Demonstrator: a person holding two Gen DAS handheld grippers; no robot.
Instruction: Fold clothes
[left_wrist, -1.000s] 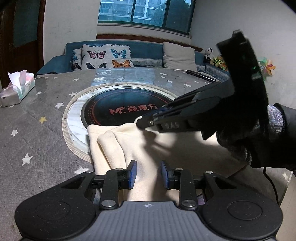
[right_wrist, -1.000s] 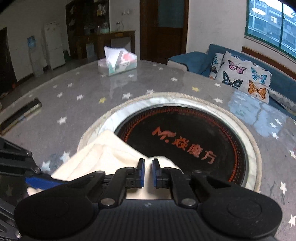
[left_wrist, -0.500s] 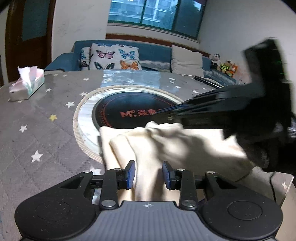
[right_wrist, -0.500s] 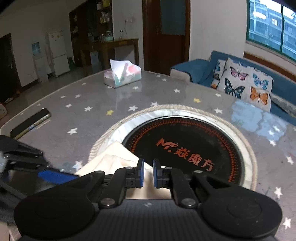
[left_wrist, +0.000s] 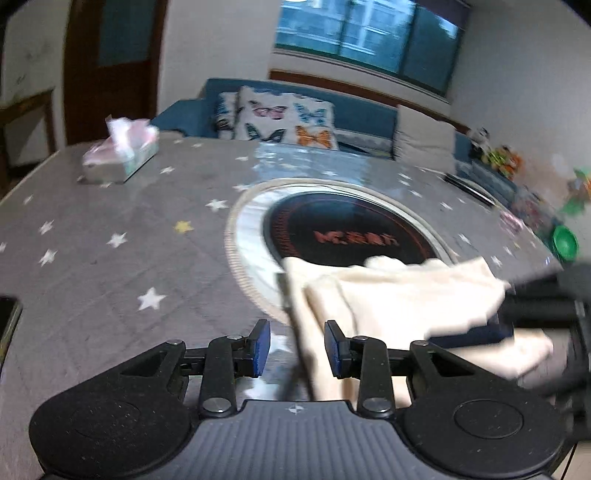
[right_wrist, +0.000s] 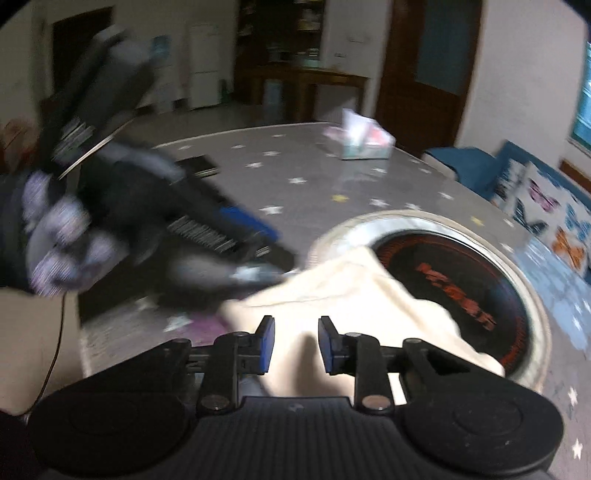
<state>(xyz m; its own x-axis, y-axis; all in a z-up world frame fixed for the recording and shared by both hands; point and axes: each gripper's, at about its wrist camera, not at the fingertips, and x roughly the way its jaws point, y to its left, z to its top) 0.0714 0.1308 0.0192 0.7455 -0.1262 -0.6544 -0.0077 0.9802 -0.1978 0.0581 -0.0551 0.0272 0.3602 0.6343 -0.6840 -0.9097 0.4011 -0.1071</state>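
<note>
**Both grippers released over folded garment**

The left gripper (left_wrist: 297, 347) has its jaws parted, straddling the near edge of the cream-coloured soft fabric garment (left_wrist: 399, 295). The right gripper (right_wrist: 293, 343) is likewise released, jaws apart above the cloth, gripping nothing. The garment lies bunched, overlapping the round black glass cooktop inset (left_wrist: 343, 229) in the grey star-patterned table (left_wrist: 110, 229), apparently set down for regrasping. Beyond stands a pastel tissue box (left_wrist: 122, 157).

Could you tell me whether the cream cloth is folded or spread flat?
Folded: the cloth lies bunched in overlapping layers, with a doubled edge at its left.
</note>
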